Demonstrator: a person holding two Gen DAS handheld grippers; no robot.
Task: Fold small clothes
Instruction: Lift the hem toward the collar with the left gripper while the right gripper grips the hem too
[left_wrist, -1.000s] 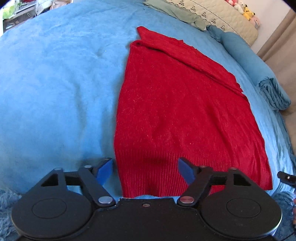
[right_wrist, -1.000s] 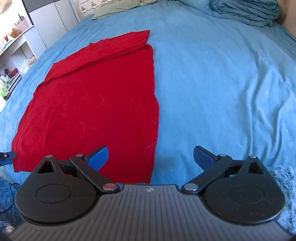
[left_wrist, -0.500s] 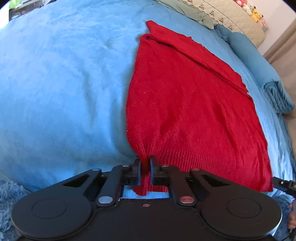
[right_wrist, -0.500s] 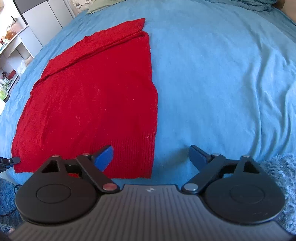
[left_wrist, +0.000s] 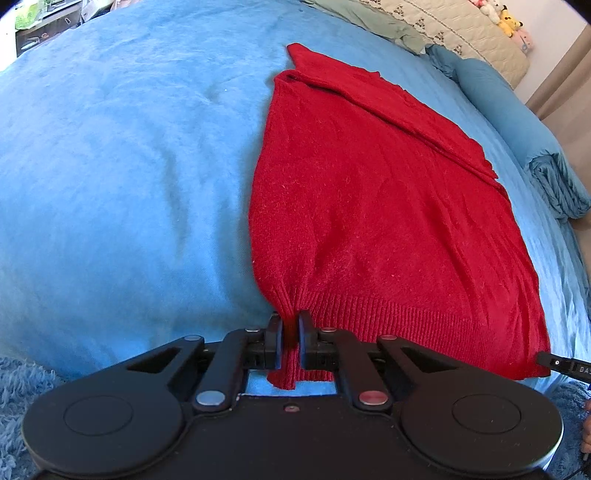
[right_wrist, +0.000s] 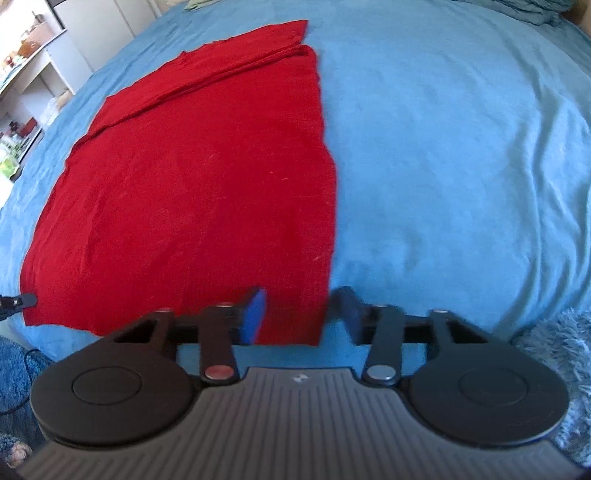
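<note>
A red knitted sweater (left_wrist: 369, 206) lies flat on a blue bed cover (left_wrist: 110, 166), its sleeves folded across the far end. My left gripper (left_wrist: 290, 328) is shut on the near left corner of the ribbed hem, which bunches between the pads. In the right wrist view the sweater (right_wrist: 192, 177) fills the left half. My right gripper (right_wrist: 301, 314) is open, and its blue fingertips (right_wrist: 255, 310) straddle the near right corner of the hem. The right finger is blurred by motion.
A rolled blue blanket (left_wrist: 546, 177) and pale pillows (left_wrist: 443, 26) lie at the far right of the bed. White shelves (right_wrist: 26, 74) stand beyond the left side. A fluffy blue rug (right_wrist: 554, 332) lies below the bed's near edge.
My left gripper closed on the hem corner half a second ago and still holds it. My right gripper has moved left over the right hem corner and its jaws have narrowed.
</note>
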